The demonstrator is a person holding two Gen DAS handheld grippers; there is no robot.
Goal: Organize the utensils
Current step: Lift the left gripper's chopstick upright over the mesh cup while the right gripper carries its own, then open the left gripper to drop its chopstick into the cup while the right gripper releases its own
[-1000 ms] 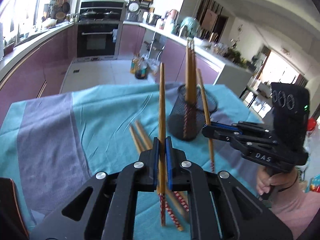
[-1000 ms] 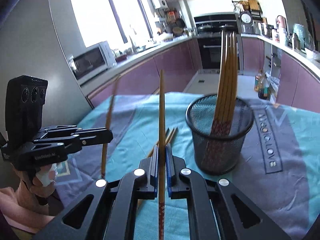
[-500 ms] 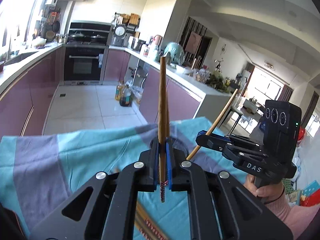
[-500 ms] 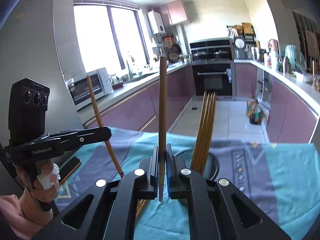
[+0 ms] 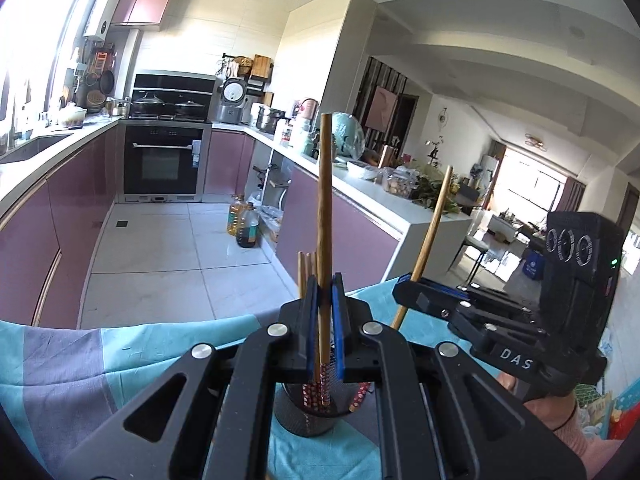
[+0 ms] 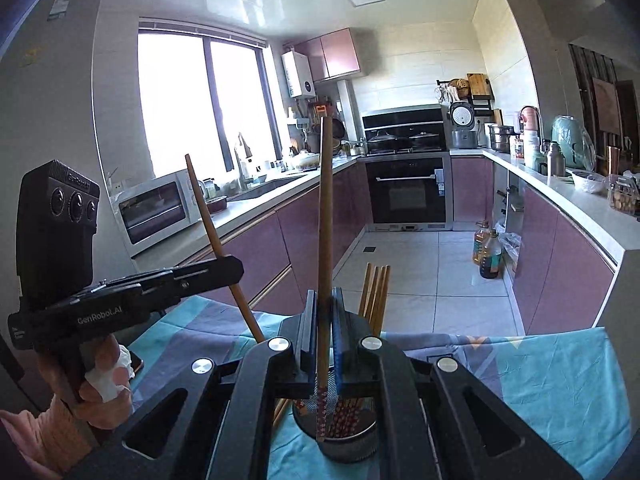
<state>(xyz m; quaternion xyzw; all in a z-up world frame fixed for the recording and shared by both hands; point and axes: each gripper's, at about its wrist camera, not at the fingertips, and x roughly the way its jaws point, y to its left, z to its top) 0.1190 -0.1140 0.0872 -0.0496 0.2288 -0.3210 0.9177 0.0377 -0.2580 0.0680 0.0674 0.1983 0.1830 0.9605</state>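
The left gripper point(image 5: 324, 320) is clamped on 1 chopstick point(image 5: 325, 216), held upright with its red patterned end hanging just above the black mesh holder point(image 5: 308, 420) at 6 o'clock in the left wrist view. At 3 o'clock there, the right gripper point(image 5: 404, 294) pinches its own chopstick point(image 5: 430, 240), tilted toward 1 o'clock. From the right wrist, that second chopstick point(image 6: 325, 240) stands upright, its tip over the holder point(image 6: 348, 448), which already carries several chopsticks point(image 6: 374, 296). The left gripper point(image 6: 236, 268) sits at 9 o'clock. The holder rests on a teal and grey tablecloth point(image 6: 560, 380).
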